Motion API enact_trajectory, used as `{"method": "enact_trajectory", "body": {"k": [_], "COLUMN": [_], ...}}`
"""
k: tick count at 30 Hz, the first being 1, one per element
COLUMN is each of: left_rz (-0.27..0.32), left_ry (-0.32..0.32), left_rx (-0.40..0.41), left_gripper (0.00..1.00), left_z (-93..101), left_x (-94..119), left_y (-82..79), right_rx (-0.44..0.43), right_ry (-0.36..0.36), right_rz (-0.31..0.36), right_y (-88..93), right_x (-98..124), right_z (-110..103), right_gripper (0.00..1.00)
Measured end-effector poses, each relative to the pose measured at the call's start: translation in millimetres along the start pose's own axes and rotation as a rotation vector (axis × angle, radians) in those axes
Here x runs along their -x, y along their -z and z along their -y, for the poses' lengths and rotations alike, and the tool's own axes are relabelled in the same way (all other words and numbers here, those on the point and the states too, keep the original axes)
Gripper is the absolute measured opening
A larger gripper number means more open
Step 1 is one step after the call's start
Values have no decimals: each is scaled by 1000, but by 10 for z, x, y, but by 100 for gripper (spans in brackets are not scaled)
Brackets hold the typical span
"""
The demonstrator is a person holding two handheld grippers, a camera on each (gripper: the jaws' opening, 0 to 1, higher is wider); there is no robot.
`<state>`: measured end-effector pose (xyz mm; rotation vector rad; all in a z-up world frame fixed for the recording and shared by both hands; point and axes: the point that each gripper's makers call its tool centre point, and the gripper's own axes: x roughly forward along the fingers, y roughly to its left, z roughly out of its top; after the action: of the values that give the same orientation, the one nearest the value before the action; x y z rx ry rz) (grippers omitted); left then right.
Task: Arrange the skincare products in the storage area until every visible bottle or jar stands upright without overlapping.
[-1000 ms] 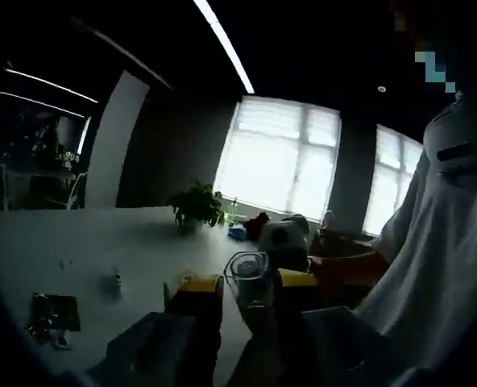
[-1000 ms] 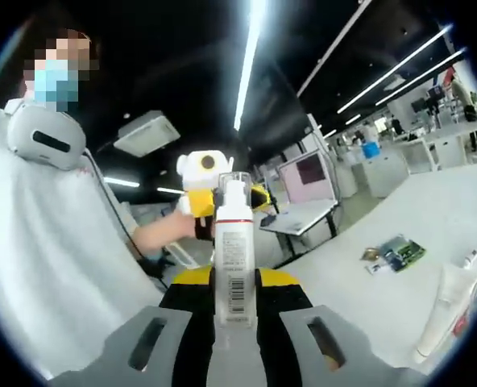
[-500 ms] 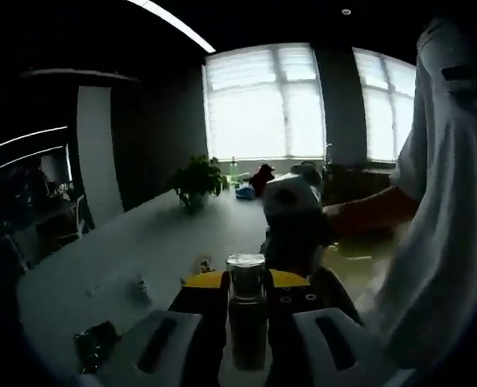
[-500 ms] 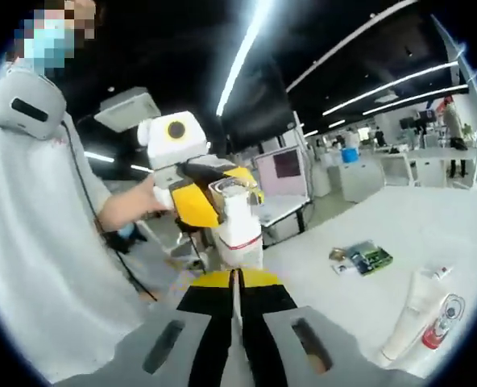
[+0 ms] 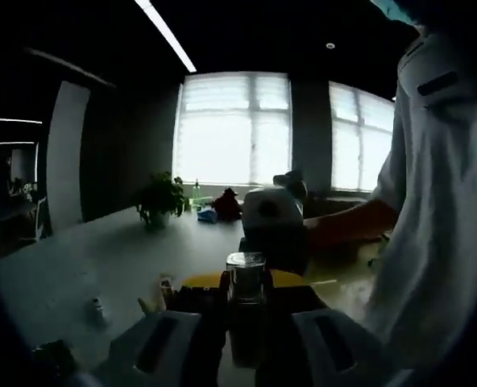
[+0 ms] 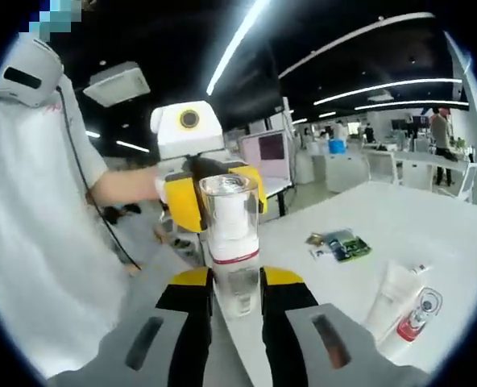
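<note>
A white bottle (image 6: 229, 242) with a clear cap and a red band stands upright between the jaws of my right gripper (image 6: 237, 284), which is shut on its lower part. My left gripper (image 6: 214, 193) faces it from behind, its yellow jaws on either side of the cap. In the left gripper view, a clear-topped bottle (image 5: 246, 282) sits in the shut left gripper (image 5: 246, 294), with the right gripper (image 5: 272, 242) just beyond. Two tubes lie on the white table (image 6: 440, 226): a white tube (image 6: 390, 292) and a red-marked tube (image 6: 416, 316).
A person in white stands close on the left (image 6: 29, 242), with a hand on the left gripper. A green packet (image 6: 341, 242) lies farther out on the table. A potted plant (image 5: 159, 197) and small items (image 5: 164, 289) sit on the tabletop.
Both views have swung. The bottle, leaning half a second ago, now stands straight between the right jaws. The left gripper has come in around its cap.
</note>
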<state>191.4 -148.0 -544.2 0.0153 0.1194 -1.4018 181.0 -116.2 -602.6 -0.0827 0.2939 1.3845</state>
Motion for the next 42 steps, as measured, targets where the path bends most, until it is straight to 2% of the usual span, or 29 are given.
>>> {"method": "enact_trajectory", "body": {"k": [1, 3, 5, 8, 10, 15, 20, 25, 33, 38, 42], "left_rz": [-6, -11, -20, -64, -99, -169, -284, -334, -360, -396, -387], "left_ry": [1, 13, 12, 16, 14, -5, -22, -23, -20, -19, -22], "left_rx": [-6, -6, -3, 2, 12, 36, 35, 71, 101, 79, 92], "left_gripper": [16, 16, 16, 16, 16, 15, 15, 15, 15, 15, 15], "left_z": [62, 62, -18, -58, -89, -261, -413, -579, -729, -745, -757], "left_x": [-114, -205, -252, -331, -384, -469, -594, -689, -747, -768, -769], "left_y": [20, 90, 187, 365, 505, 791, 1163, 1417, 1569, 1671, 1671], "right_rx": [19, 23, 75, 98, 95, 65, 79, 49, 35, 61, 42], "right_ry": [19, 31, 85, 92, 73, 80, 82, 88, 78, 93, 106], "right_rz": [-11, -44, -98, -181, -209, -226, -291, -333, -366, -401, -376], "right_y": [33, 142, 270, 482, 627, 930, 1260, 1516, 1668, 1780, 1767], "right_x": [19, 55, 105, 120, 108, 47, -29, -35, -8, -18, -17], "right_z": [44, 111, 247, 346, 400, 606, 787, 950, 1089, 1132, 1154], "right_gripper": [22, 22, 21, 21, 21, 21, 21, 21, 21, 22, 21]}}
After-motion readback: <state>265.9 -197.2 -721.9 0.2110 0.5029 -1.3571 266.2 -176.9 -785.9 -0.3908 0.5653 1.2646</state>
